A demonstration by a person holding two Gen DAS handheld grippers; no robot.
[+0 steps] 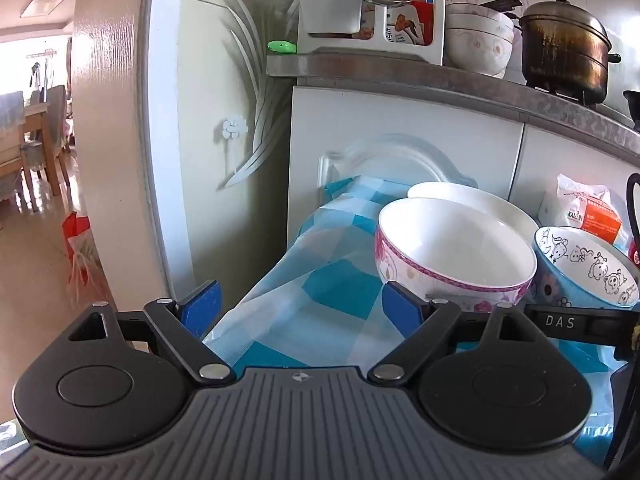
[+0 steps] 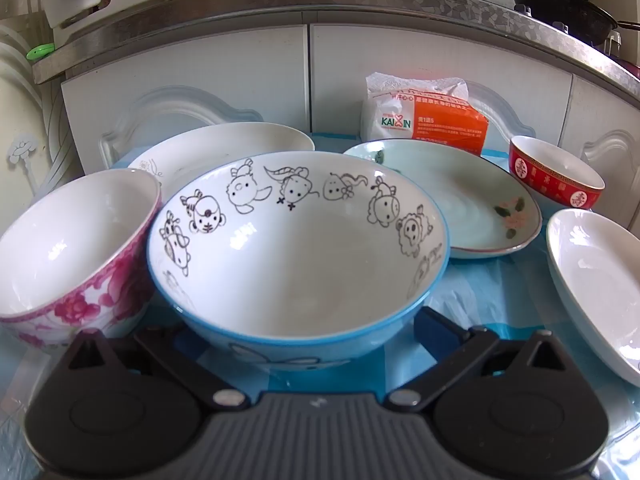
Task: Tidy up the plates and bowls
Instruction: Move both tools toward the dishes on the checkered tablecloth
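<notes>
White cupboards back a blue checked cloth [image 2: 500, 292]. Both grippers gape fully, holding nothing: the left gripper [image 1: 301, 305] over the cloth's left edge beside the pink bowl [image 1: 454, 250], the right gripper [image 2: 308, 332] flanking the blue bowl [image 2: 298, 252]; plates [image 2: 472, 204] lie behind.

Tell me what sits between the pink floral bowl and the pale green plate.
The blue cartoon bowl sits between the pink floral bowl and the pale green plate, close against the pink one. The right wrist view shows it.
</notes>
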